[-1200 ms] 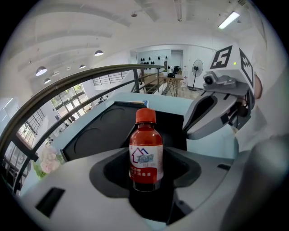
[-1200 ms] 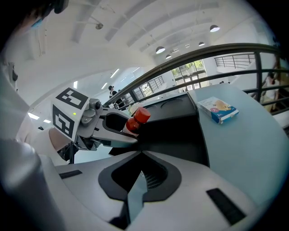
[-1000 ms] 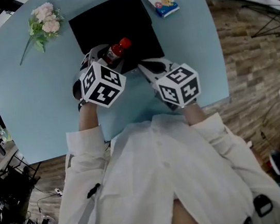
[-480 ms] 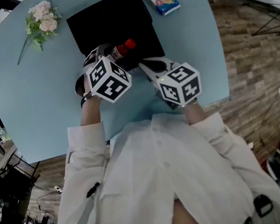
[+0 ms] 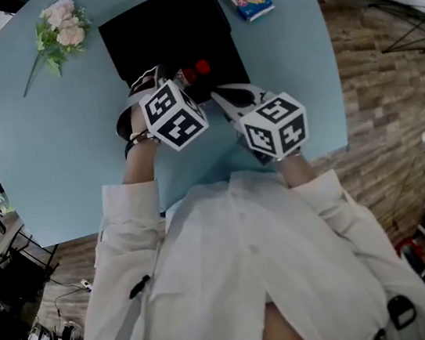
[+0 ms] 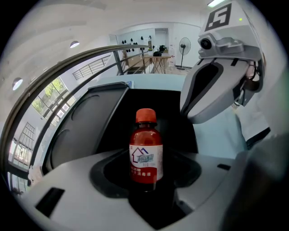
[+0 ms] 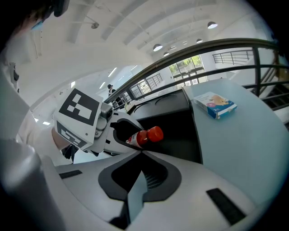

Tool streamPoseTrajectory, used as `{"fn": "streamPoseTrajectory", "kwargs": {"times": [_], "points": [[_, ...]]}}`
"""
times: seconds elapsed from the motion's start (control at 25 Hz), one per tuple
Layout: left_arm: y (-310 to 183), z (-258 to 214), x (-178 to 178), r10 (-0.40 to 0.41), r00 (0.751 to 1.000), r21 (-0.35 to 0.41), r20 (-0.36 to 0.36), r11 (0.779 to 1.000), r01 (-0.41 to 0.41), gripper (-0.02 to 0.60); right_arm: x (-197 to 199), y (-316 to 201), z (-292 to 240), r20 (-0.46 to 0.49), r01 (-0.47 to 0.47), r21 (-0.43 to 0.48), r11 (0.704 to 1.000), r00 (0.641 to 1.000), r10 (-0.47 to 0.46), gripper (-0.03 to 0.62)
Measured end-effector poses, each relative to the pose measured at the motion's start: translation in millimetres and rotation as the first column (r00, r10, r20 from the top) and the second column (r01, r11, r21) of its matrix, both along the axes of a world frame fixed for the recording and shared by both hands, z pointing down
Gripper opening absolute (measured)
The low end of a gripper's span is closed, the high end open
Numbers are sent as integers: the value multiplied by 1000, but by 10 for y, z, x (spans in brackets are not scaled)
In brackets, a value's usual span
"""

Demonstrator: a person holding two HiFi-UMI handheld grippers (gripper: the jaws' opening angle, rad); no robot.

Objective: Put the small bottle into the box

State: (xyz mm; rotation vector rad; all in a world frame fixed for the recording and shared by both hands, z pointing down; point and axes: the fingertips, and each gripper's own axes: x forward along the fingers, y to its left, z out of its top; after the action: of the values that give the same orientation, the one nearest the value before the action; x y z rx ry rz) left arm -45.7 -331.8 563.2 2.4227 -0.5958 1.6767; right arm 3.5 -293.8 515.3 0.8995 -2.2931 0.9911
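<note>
Head view: since a second ago, my left gripper (image 5: 177,79) has carried the small bottle (image 5: 193,73) further over the box (image 5: 163,26). Left gripper view: jaws clamp the upright bottle. Right gripper view: my right gripper (image 7: 142,154) is closed on nothing. Next, I'd lower and release.
</note>
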Motion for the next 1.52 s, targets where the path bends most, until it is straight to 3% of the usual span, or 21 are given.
{"fn": "streamPoseTrajectory", "kwargs": {"times": [0.48,0.8,1.52], "points": [[-17,58,8,35,998,-18,56,999,-34,222,2,11,0,9,-1,-6,1000,1000,2,2],[-7,79,9,25,999,-32,40,999,-24,222,7,2,9,17,-6,-3,1000,1000,6,2],[15,-69,34,-4,1000,27,11,1000,3,222,5,83,-16,-6,5,4,1000,1000,-5,2]]}}
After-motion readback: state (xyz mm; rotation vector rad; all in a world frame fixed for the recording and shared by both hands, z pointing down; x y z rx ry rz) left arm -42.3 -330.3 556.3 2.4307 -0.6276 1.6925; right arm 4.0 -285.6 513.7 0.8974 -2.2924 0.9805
